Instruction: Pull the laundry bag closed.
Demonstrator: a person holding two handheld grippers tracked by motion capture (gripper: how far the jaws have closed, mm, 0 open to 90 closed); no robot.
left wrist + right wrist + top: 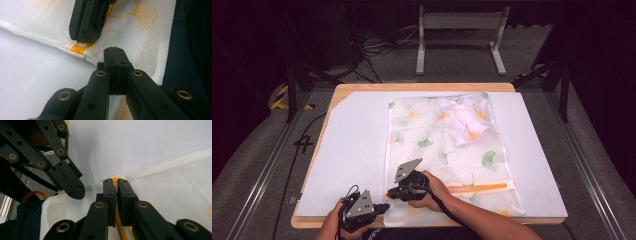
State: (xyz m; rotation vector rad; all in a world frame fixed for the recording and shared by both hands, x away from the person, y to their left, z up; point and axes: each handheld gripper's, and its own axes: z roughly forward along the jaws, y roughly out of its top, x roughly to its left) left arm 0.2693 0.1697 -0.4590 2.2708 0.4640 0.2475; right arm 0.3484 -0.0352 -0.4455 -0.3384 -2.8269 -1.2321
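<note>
With the mesh bag (447, 150) laid flat on the bench (347, 135), its near corner is pinched by the closed left gripper (115, 51) while the right gripper (116, 182) is clamped on the orange zip (482, 188), apparently to be drawn along next.

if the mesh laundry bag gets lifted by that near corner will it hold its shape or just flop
Probably flop: the mesh laundry bag lies flat and thin on the white board, and its weave looks soft. The bundled white garment inside at the far end would likely slide and drag that end down. The orange zipper may stiffen the near edge slightly.
</note>
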